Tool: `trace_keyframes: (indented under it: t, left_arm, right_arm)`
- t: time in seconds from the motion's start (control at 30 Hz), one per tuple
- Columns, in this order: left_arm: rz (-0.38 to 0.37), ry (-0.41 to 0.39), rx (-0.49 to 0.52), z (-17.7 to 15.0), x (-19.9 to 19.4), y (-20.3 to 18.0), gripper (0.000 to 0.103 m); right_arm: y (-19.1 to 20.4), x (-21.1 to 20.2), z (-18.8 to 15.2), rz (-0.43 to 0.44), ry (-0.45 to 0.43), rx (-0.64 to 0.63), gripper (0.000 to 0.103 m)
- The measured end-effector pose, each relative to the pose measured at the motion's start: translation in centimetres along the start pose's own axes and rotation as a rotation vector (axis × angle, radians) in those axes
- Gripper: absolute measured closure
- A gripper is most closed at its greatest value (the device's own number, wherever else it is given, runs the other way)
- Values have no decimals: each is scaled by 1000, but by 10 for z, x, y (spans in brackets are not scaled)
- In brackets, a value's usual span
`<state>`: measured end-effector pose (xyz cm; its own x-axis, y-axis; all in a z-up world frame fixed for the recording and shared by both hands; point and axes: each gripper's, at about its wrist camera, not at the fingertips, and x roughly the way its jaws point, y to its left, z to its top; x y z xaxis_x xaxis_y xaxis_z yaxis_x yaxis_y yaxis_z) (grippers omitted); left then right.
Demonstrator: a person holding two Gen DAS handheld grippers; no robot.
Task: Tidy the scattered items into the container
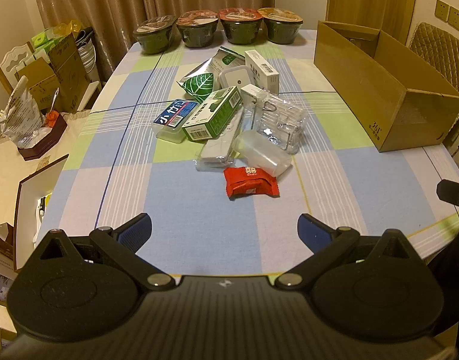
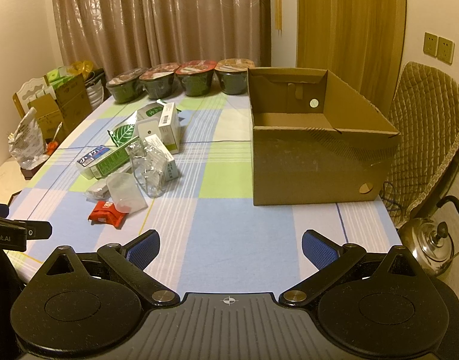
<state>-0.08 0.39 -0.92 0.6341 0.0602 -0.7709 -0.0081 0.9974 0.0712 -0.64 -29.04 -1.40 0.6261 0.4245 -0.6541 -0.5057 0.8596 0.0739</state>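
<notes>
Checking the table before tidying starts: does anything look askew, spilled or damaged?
Nothing is spilled or visibly damaged. The odd part is the jumbled pile: a green box leans across other packs, a clear cup lies on its side, and a red packet sits at its near edge. The cardboard box holds none of them.

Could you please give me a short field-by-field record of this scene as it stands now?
surface: table with checked cloth
container: open cardboard box, nothing visible inside
pile: mixed packets and boxes, left of the box
nearest item: red packet, lying flat by the clear plastic cup
back row: four instant noodle bowls
left gripper: open, holding nothing
right gripper: open, holding nothing
progress: no item in the box yet
</notes>
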Motion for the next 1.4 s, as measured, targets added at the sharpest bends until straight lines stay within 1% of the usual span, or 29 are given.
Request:
trace_keyframes:
  t: [0.37,0.57,0.83,1.0,1.1,1.27,1.4]
  left_arm:
    - [1,3,2,1,0,-1,1]
    - [13,3,25,0,1,-2,1]
    - [-27,11,4,11,-1,1,1]
    - [-85,31,-16,22,3,8,1]
    - [-86,31,8,30,6,12,1]
    - [-97,55,54,42,19,21,1]
    - [-84,76,104,49,34,27,1]
  right_arm:
    - [0,0,0,1,1,-1,0]
    - [0,1,-1,2,3,-6,0]
    - [7,6,-1,28,15,-29,0]
    - [11,13,2,81,31,-43,0]
    - [18,21,4,109,49,-73,0]
    - [32,38,11,166,57,-117,0]
    - [44,56,19,202,72,-140,0]
